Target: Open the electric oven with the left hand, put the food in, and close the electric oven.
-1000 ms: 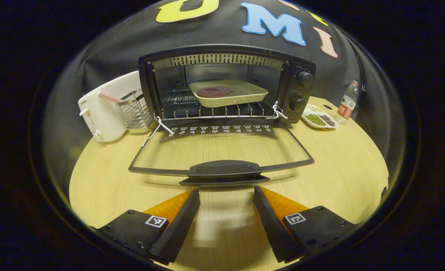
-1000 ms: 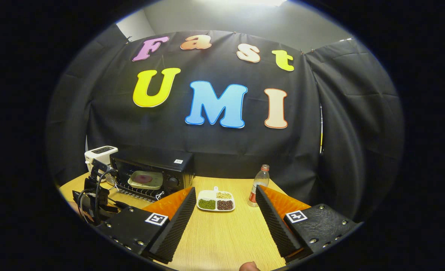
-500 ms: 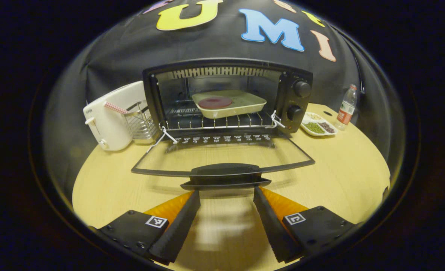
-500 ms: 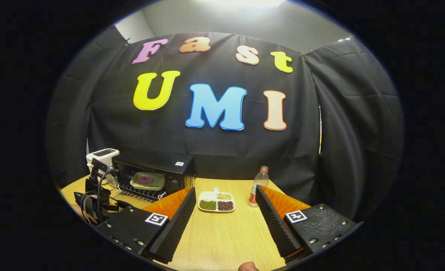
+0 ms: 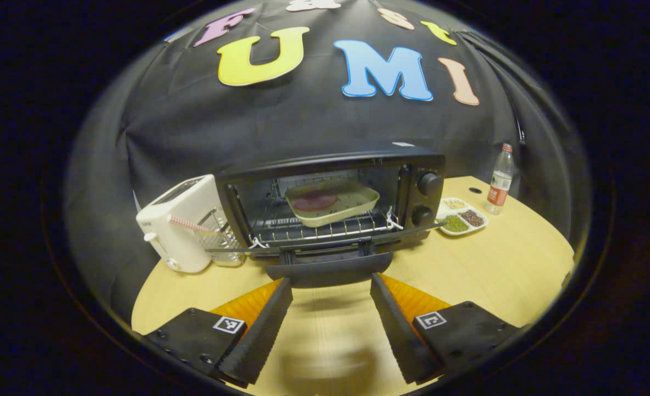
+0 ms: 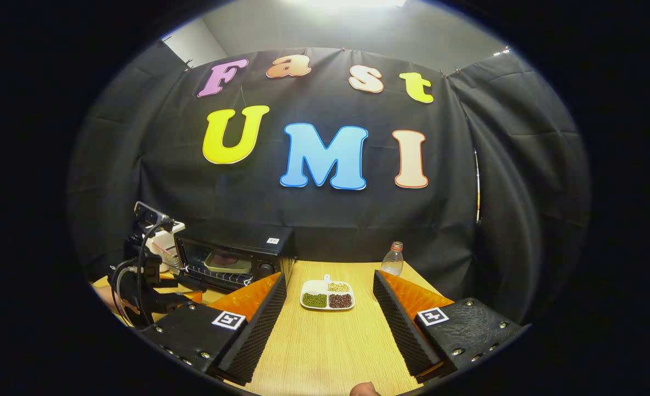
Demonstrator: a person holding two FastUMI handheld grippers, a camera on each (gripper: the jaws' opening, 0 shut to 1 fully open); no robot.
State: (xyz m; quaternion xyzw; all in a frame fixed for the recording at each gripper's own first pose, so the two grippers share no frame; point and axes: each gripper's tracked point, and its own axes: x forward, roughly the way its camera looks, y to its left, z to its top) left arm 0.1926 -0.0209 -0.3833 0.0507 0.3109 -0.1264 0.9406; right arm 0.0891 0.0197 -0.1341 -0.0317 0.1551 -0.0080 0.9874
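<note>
The black electric oven (image 5: 330, 192) stands at the middle of the left gripper view, its glass door (image 5: 325, 246) hanging about level and seen edge-on. Inside, on the wire rack, sits a cream tray (image 5: 333, 202) holding a round dark-red piece of food (image 5: 314, 201). My left gripper (image 5: 330, 283) is open, and the door handle (image 5: 330, 270) lies right at its fingertips, across the gap. In the right gripper view, the oven (image 6: 234, 257) is far left with the left gripper (image 6: 152, 275) in front of it. My right gripper (image 6: 329, 280) is open and holds nothing, above the table.
A white toaster (image 5: 179, 225) and a wire basket (image 5: 219, 242) stand left of the oven. Right of it are a divided dish of beans (image 5: 461, 217) and a plastic bottle (image 5: 500, 179). The wooden table (image 5: 501, 264) ends close at the right.
The left gripper came up to the door handle. The door rose from lying low over the table to about level. The right gripper shifted only slightly.
</note>
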